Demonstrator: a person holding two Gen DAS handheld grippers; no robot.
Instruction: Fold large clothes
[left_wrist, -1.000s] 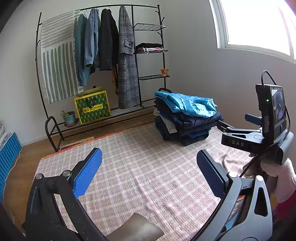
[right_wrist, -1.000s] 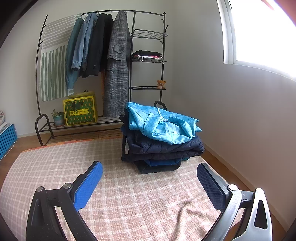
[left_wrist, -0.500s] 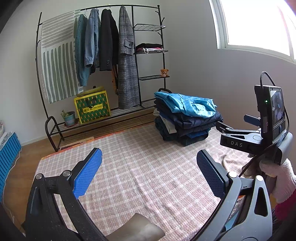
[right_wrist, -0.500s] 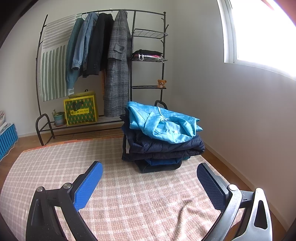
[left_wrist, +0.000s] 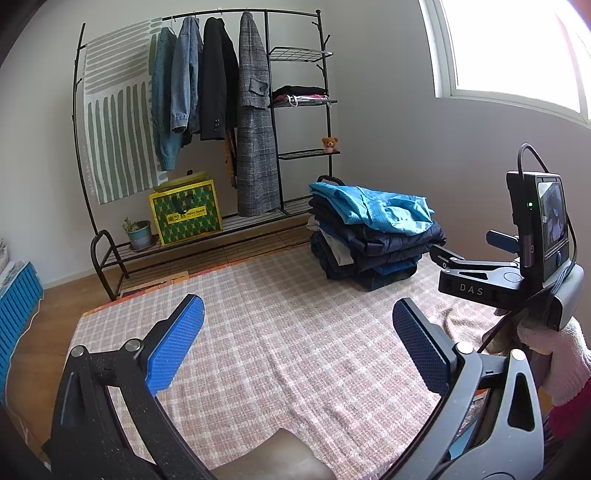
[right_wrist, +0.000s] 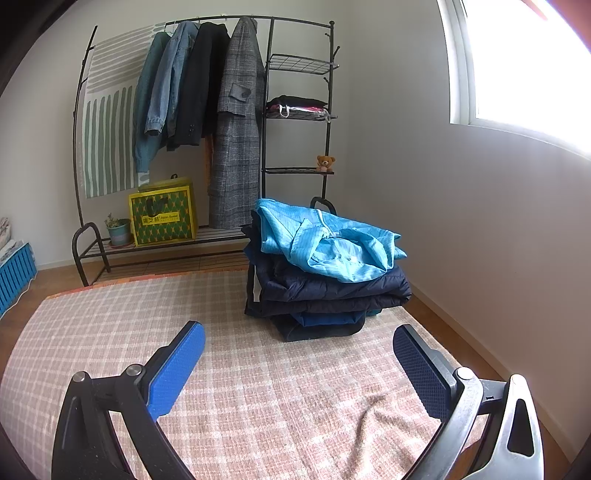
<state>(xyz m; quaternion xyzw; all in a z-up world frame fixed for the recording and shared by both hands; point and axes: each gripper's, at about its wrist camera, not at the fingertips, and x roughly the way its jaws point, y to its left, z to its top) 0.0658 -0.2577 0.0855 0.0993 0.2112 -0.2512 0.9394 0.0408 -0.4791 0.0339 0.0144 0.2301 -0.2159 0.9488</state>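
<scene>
A stack of folded clothes (left_wrist: 373, 236) sits at the far right of a pink checked blanket (left_wrist: 295, 332), with a light blue garment (right_wrist: 332, 243) on top and dark navy ones under it. My left gripper (left_wrist: 297, 332) is open and empty, held above the blanket's middle. My right gripper (right_wrist: 299, 354) is open and empty, a short way in front of the stack. The right gripper's body (left_wrist: 517, 258) shows at the right of the left wrist view, held by a gloved hand (left_wrist: 554, 354).
A black clothes rack (left_wrist: 207, 110) with hanging coats stands at the back wall, with a yellow-green box (left_wrist: 186, 214) and a potted plant (left_wrist: 138, 232) on its low shelf. A blue crate (left_wrist: 14, 306) is at the left. The white wall (right_wrist: 480, 221) runs close on the right.
The right gripper has moved slightly closer to the stack. The left gripper has hardly moved.
</scene>
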